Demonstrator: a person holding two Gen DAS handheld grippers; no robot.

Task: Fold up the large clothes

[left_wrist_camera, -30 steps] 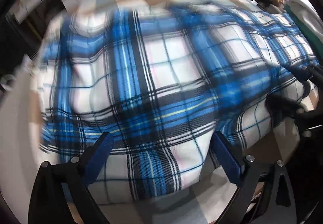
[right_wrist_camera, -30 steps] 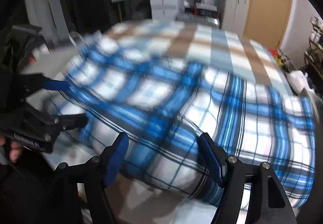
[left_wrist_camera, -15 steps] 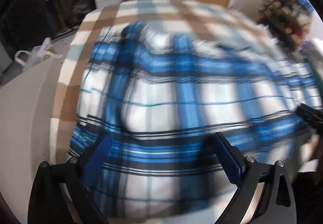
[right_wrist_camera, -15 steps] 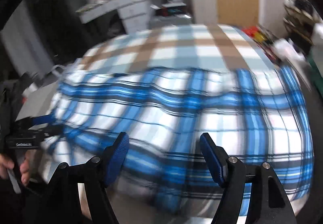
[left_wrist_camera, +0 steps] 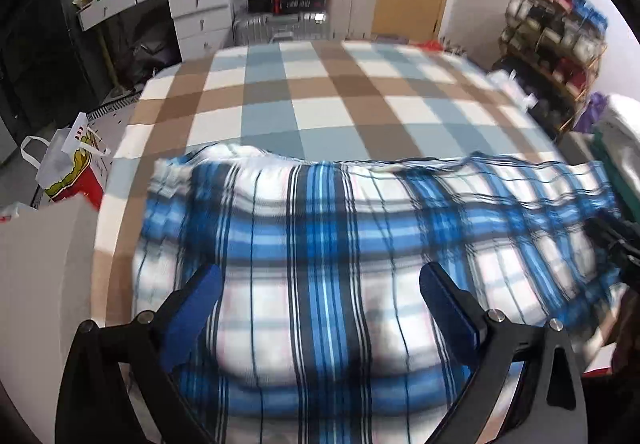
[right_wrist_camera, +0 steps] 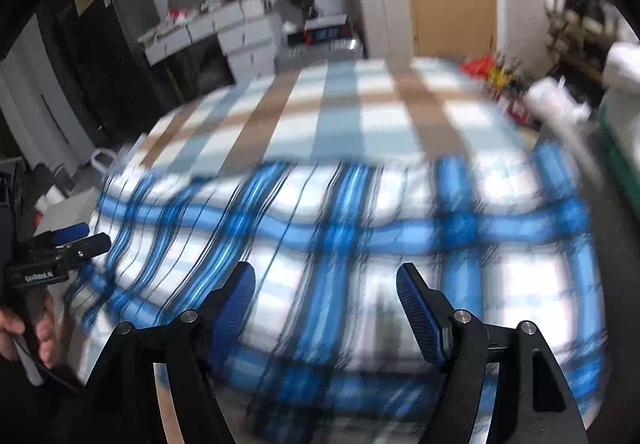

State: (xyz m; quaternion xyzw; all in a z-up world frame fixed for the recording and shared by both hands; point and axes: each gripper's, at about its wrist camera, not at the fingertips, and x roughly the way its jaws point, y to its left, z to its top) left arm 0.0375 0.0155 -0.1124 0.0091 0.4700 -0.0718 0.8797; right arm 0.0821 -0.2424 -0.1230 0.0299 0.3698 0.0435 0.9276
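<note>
Plaid garment (left_wrist_camera: 320, 244) — spread on the bed (left_wrist_camera: 320, 91), near hem at both tools

Blue-and-white plaid cloth, large; long axis runs crosswise to both tools, side to side along the bed's near edge. Left tool (left_wrist_camera: 320, 300): fingers spread, nothing clamped, cloth directly ahead of and below the tips, bulk extending to its right. Right tool (right_wrist_camera: 325, 298): fingers likewise apart, empty, cloth directly ahead, bulk extending to its left. Each tool sits toward its own end of the hem — neither distinctly nearer. In the right wrist view the left tool appears at far left, by the garment's left edge. Judgement: next move is probably a paired pinch of the near hem, then a carry forward across the short axis
</note>
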